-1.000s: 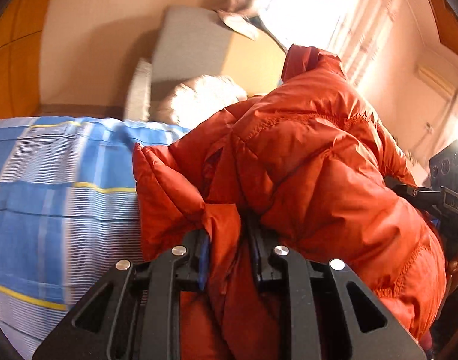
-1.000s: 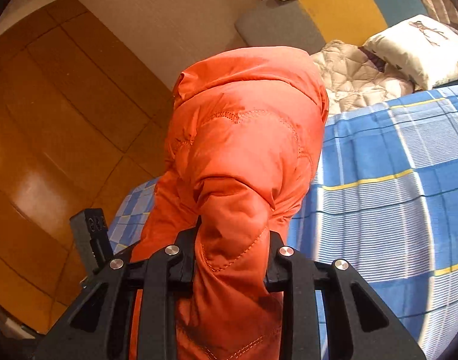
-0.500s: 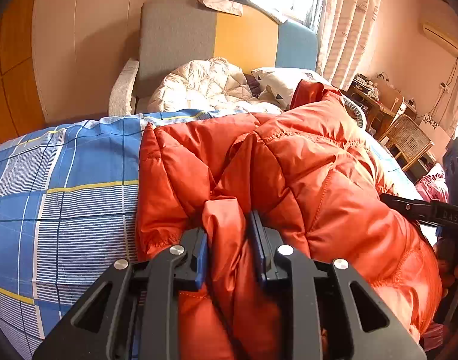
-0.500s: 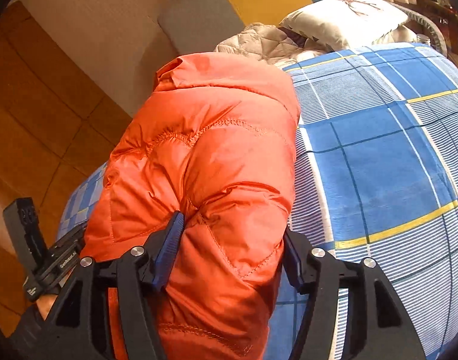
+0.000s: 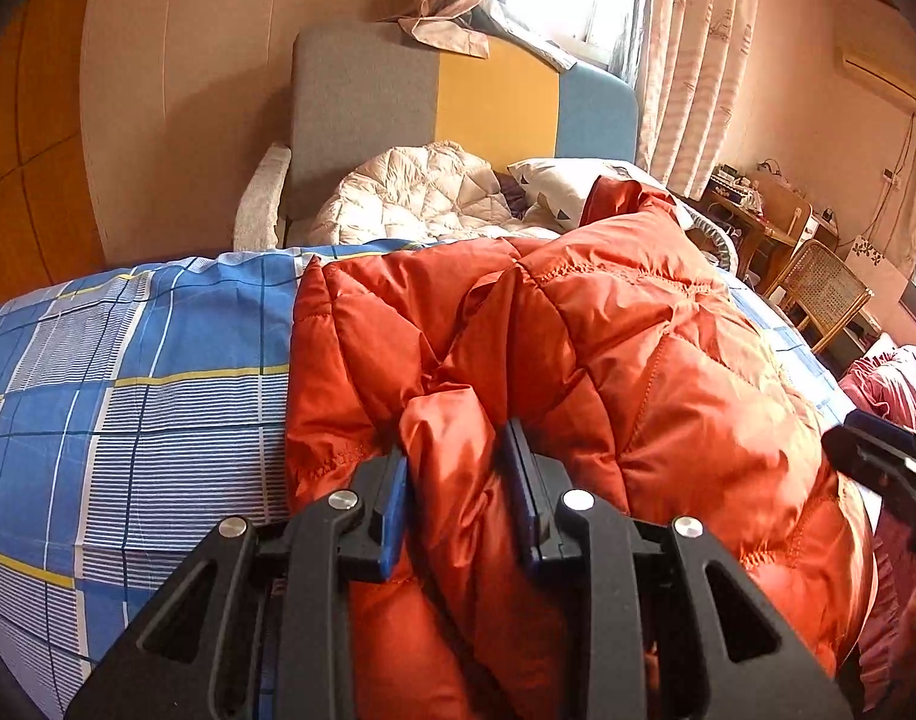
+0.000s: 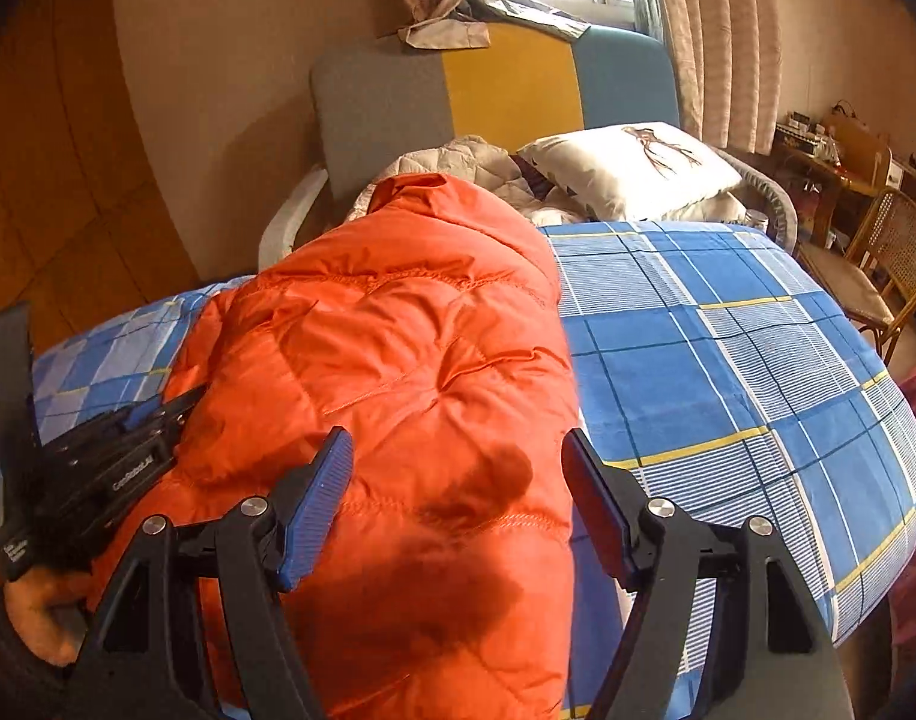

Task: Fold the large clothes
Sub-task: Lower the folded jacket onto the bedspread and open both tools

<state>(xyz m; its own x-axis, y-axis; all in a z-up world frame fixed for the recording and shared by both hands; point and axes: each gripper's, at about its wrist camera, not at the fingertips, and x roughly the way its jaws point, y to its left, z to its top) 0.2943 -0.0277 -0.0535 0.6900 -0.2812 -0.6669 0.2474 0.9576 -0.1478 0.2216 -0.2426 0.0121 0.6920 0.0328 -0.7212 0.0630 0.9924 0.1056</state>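
Observation:
An orange quilted down jacket (image 5: 638,360) lies bunched on the blue checked bed cover (image 5: 128,390). My left gripper (image 5: 458,462) holds a fold of the jacket's near edge between its blue pads, and its jaws are opening slightly. In the right wrist view the jacket (image 6: 398,348) lies lengthwise on the bed cover (image 6: 728,360). My right gripper (image 6: 458,444) hovers over its near end with jaws opening wide, the pads clear of the fabric. The left gripper (image 6: 98,456) shows at the jacket's left side, and the right gripper (image 5: 878,462) at its right edge.
Behind the bed stands a sofa with a grey, yellow and blue back (image 5: 368,108), holding a cream quilted garment (image 5: 422,198) and a white pillow (image 6: 626,168). A wicker chair (image 6: 896,252) and a desk stand right. Pink cloth (image 5: 896,384) lies beside the bed.
The jacket came down from hanging upright to lying on the bed. My right gripper let go of it and spread wide. The left gripper's hold on the fold loosened a little.

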